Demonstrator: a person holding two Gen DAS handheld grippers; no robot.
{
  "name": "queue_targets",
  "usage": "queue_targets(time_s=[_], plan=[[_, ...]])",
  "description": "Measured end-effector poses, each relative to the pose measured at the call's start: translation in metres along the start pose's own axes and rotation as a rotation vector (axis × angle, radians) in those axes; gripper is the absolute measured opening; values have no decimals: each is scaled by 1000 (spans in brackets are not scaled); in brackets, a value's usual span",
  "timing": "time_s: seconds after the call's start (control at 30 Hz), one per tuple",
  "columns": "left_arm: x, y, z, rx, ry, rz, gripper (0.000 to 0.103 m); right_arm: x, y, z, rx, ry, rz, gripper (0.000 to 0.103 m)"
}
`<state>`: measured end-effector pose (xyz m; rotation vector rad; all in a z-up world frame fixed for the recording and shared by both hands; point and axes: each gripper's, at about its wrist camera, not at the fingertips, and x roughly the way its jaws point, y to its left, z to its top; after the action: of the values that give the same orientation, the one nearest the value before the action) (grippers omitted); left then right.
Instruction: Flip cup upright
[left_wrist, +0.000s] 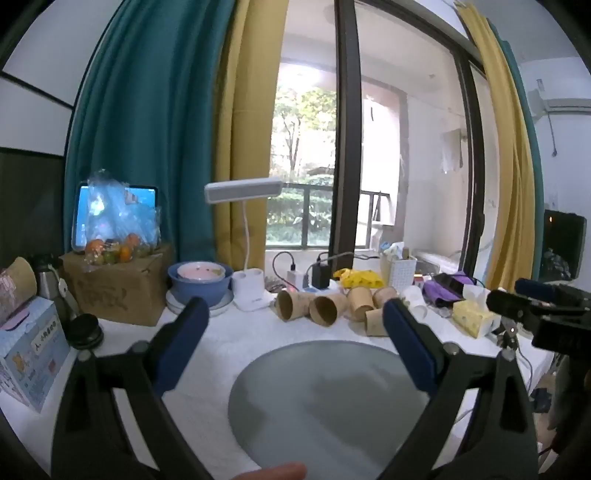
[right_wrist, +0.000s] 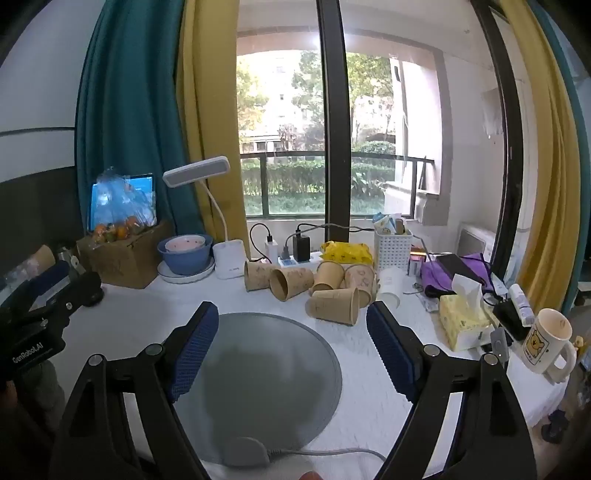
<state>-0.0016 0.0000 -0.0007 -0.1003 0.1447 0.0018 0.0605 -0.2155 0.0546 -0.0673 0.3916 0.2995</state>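
Several brown paper cups (right_wrist: 291, 282) lie on their sides in a cluster at the back of the white table; they also show in the left wrist view (left_wrist: 325, 309). The nearest one (right_wrist: 334, 305) lies just beyond the round grey mat (right_wrist: 258, 373), which also shows in the left wrist view (left_wrist: 325, 406). My left gripper (left_wrist: 295, 314) is open and empty, above the mat's far edge, short of the cups. My right gripper (right_wrist: 291, 321) is open and empty over the mat, with the nearest cup close ahead, between its fingertips.
A white desk lamp (right_wrist: 229, 264), a blue bowl stack (right_wrist: 186, 253), a cardboard box (right_wrist: 123, 258), a white basket (right_wrist: 393, 249), a power strip with chargers (right_wrist: 295, 254), a tissue box (right_wrist: 463, 319) and a bear mug (right_wrist: 546, 341) ring the table.
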Motion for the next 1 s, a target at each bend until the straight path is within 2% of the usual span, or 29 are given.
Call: queue_targets(time_s=[0.1, 0.27, 1.0], plan=[[-3, 6, -2, -14, 15, -26, 96, 0, 0, 1, 2, 5, 0, 85], [1, -1, 0, 7, 47, -5, 96, 0, -1, 3, 6, 9, 5, 85], [0, 3, 9, -1, 36, -18, 96, 0, 6, 9, -6, 2, 12, 85]])
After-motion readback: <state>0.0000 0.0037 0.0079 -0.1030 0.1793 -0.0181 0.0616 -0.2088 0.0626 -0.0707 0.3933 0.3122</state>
